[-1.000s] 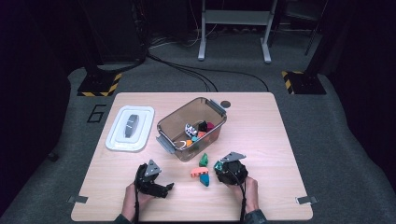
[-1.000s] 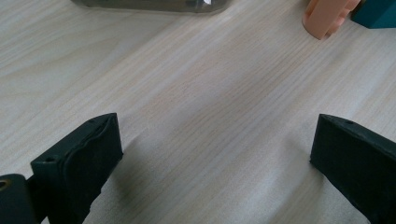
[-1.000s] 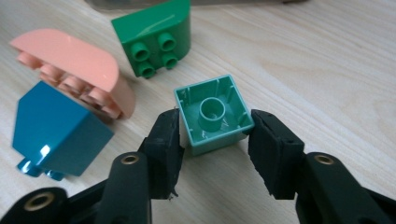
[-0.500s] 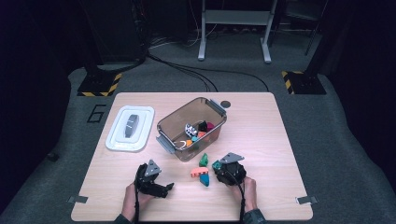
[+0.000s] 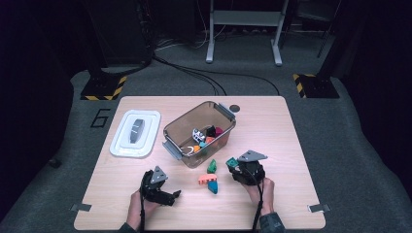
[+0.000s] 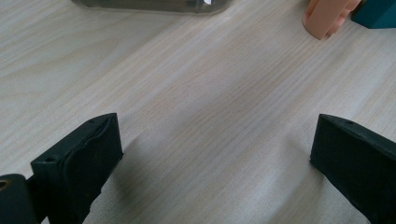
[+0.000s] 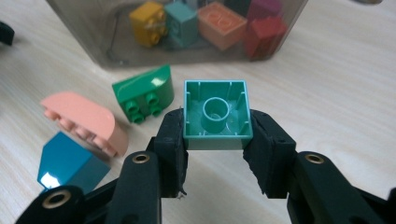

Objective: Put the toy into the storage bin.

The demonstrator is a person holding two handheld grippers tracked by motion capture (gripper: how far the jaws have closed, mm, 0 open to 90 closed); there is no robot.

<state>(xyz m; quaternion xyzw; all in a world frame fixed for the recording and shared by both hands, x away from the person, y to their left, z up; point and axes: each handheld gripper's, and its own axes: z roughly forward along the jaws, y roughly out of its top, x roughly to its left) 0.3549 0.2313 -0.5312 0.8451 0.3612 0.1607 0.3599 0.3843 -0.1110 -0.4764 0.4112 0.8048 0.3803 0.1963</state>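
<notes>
My right gripper [image 7: 216, 123] is shut on a light teal square brick [image 7: 215, 114], hollow underside toward the camera; its jaws have just been closing on it. In the high view that right gripper [image 5: 235, 165] holds the teal brick [image 5: 231, 163] just above the table, near the clear bin [image 5: 180, 121]. A green brick [image 7: 144, 95], a peach curved brick [image 7: 84, 119] and a dark teal brick [image 7: 65, 163] lie on the wood left of it. My left gripper [image 5: 174, 196] rests at the front left, open, with bare table between its jaws [image 6: 212, 144].
The clear bin [image 7: 93, 37] holds several coloured bricks. Its white lid [image 5: 145, 141] lies flat to the left of it. A small dark disc [image 5: 235, 108] sits by the table's far edge. Loose bricks [image 5: 212, 167] lie between the two grippers.
The right gripper has risen a little and drifted slightly, carrying the teal brick. The left gripper has kept still.
</notes>
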